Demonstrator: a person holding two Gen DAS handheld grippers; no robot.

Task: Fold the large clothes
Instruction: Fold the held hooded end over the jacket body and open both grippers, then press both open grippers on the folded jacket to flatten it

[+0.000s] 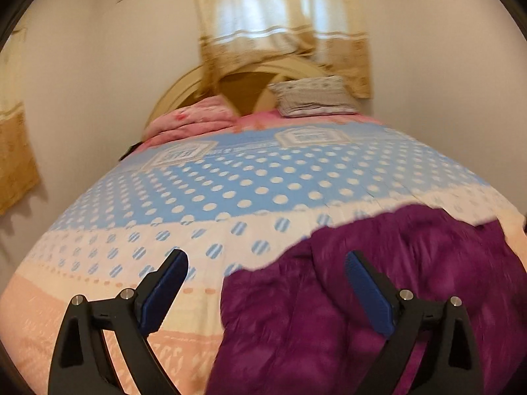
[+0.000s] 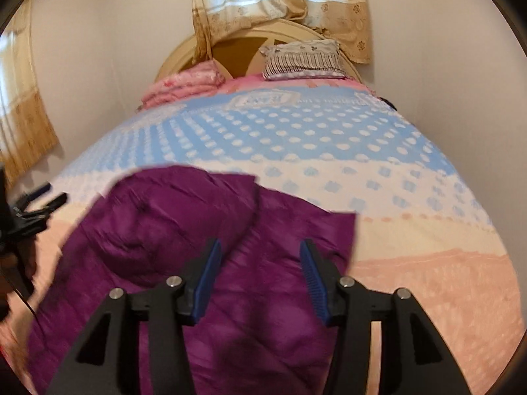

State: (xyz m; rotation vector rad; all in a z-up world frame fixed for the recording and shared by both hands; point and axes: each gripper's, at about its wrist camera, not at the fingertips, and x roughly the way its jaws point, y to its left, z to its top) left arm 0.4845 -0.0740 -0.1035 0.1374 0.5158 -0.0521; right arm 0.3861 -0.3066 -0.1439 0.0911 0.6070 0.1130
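Polka-dot bedspread (image 1: pixel 230 177) covers the bed, purple garment (image 2: pixel 184 230) lying rumpled on it; left gripper (image 1: pixel 266 256) and right gripper (image 2: pixel 260 247) hover over it, jaws spread, pinching nothing.

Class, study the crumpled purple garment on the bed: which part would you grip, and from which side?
Probably the flat corner of the crumpled purple garment lying on the dotted bedspread, approached from the right. There the cloth looks thin, with a free edge the jaws could pinch; the middle is bunched.
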